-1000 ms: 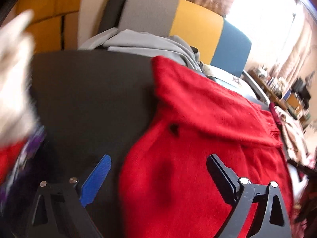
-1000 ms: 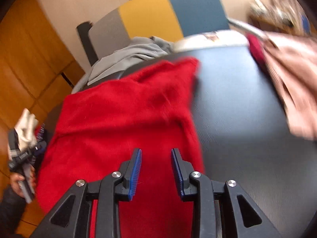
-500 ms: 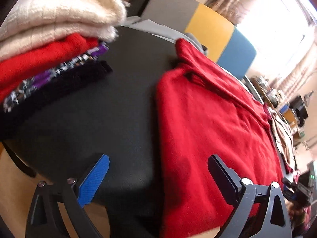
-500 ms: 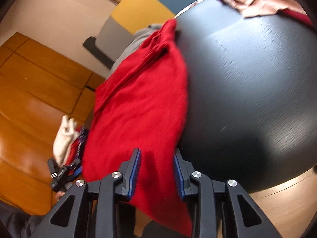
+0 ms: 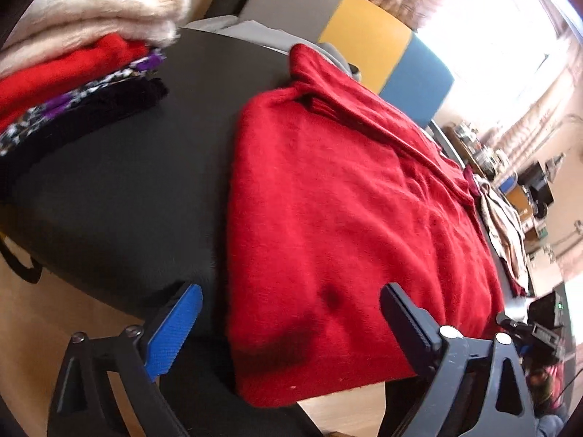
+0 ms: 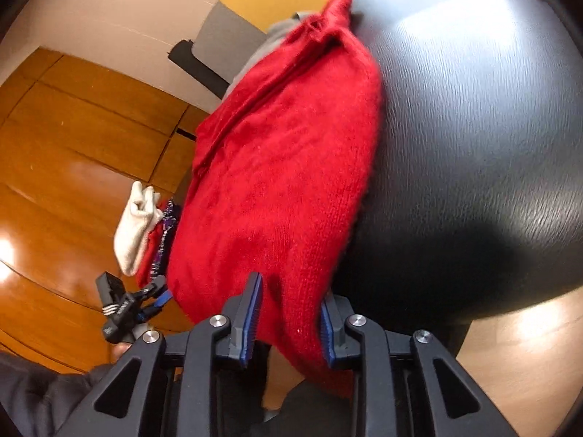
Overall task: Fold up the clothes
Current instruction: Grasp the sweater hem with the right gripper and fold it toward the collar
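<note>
Home living room: round black table [image 5: 120, 189], colour-block chair [image 5: 368, 47] behind it, curtained window [image 5: 503, 36] beyond, wooden cabinets [image 6: 83, 138] beside.

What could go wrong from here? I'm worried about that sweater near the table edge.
The red sweater hangs over the edge of the black table; a tug might drag it off. The right gripper straddles only the hem, so a grasp may slip. The left gripper is wide open near the folded stack and could nudge it.

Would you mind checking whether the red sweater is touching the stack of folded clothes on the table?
Apart. The left wrist view shows a bare strip of black table between the red sweater and the stack of folded clothes.
</note>
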